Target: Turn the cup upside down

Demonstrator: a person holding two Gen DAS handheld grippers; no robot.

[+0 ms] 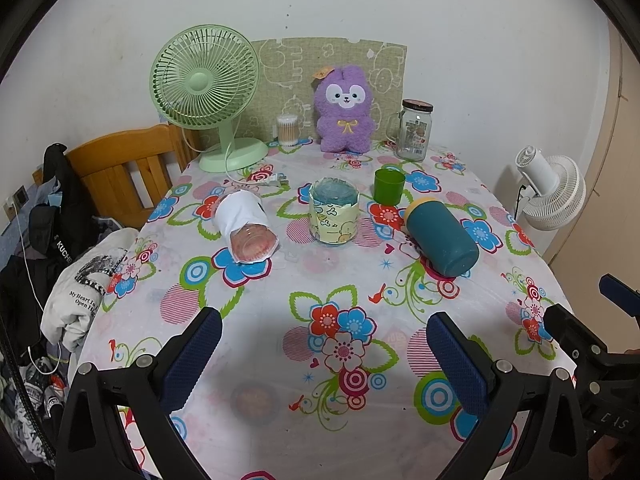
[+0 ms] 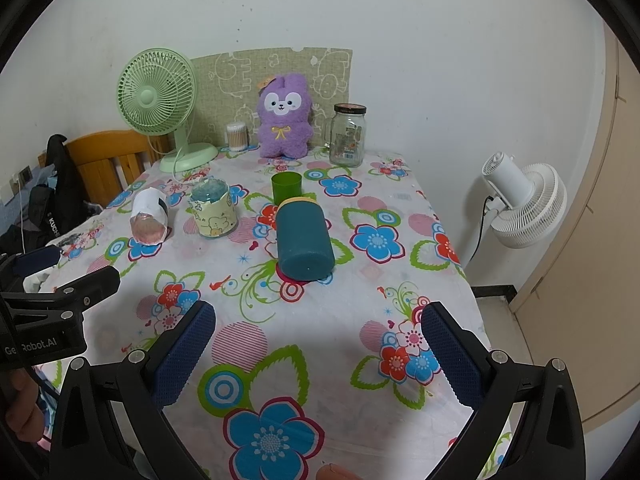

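Note:
A small green cup (image 1: 389,186) stands upright, mouth up, on the floral tablecloth (image 1: 320,300) toward the back; it also shows in the right wrist view (image 2: 286,187). A teal cup with a yellow rim (image 1: 440,236) lies on its side in front of it, also in the right wrist view (image 2: 304,238). My left gripper (image 1: 324,344) is open and empty, low over the near table. My right gripper (image 2: 318,340) is open and empty too, well short of the cups.
A glass in a yellow paper sleeve (image 1: 334,210) stands mid-table. A white-wrapped glass (image 1: 246,226) lies on its side to the left. Green fan (image 1: 208,92), purple plush (image 1: 344,108), glass jar (image 1: 414,130) and cotton swabs (image 1: 288,130) line the back. White fan (image 2: 520,200) stands right of the table.

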